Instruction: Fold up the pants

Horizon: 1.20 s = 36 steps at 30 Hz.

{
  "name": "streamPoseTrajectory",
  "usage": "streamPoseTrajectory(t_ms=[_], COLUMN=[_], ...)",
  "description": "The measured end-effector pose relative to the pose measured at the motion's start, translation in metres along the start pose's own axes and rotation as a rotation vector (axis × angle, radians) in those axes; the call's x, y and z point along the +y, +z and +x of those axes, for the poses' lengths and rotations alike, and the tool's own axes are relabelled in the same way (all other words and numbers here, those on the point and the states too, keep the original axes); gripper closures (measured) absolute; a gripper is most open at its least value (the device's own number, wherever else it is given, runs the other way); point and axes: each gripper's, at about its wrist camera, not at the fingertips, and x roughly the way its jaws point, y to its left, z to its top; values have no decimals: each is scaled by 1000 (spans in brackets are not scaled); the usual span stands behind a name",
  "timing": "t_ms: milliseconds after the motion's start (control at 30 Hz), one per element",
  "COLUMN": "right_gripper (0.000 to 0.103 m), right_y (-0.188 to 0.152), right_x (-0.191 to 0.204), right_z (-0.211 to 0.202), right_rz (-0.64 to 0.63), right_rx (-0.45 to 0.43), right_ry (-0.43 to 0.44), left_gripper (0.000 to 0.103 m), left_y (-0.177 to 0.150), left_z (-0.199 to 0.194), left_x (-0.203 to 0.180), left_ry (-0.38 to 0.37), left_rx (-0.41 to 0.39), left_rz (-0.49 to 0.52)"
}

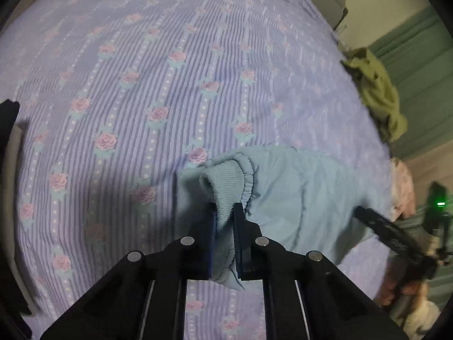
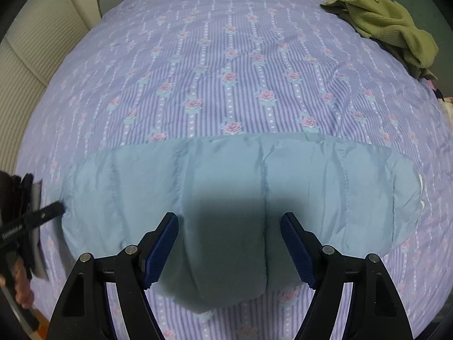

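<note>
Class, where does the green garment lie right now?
In the right wrist view the green garment lies crumpled at the bed's far right edge, well beyond the blue pants and apart from them.

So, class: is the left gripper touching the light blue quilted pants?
Touching: the left wrist view shows the left gripper shut on the pants' ribbed cuff.

Left wrist camera looks steeply down its fingers [image 1: 226, 235], close over the pants' [image 1: 294, 192] ribbed cuff. Right wrist camera, also close and steep, faces the pants' [image 2: 232, 175] broad side. Both share the bedspread [image 1: 141, 85] and green garment [image 2: 385, 22].
</note>
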Motion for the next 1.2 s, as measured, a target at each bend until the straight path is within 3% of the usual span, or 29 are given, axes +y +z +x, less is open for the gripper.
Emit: streamPoseTrajectory(t_ms=[267, 400, 500, 567, 633, 733, 867, 1000, 1200], right_gripper=[27, 27, 27, 27, 27, 27, 27, 27, 27], right_y=[40, 57, 54, 47, 33, 7, -30, -60, -69], right_x=[21, 22, 15, 8, -2, -17, -38, -58, -91], right_z=[45, 47, 25, 7, -13, -35, -45, -32, -23], right_rz=[-75, -58, -33, -38, -22, 21, 83, 136, 257], right_rx=[-2, 2, -37, -60, -87, -99, -64, 4, 34], right_ry=[-14, 5, 10, 6, -4, 40, 92, 83, 84], left_gripper=[91, 89, 66, 41, 29, 28, 28, 28, 27], left_y=[20, 23, 24, 26, 28, 28, 28, 40, 52], left_z=[-13, 15, 20, 4, -15, -29, -9, 39, 107], left_x=[-4, 9, 1, -15, -38, -81, -138, -186, -229], left_ry=[58, 163, 291, 392, 444, 352, 94, 16, 34], left_rx=[-83, -23, 5, -62, -140, -170, -71, 38, 218], left_rz=[18, -2, 59, 117, 199, 350, 562, 715, 806])
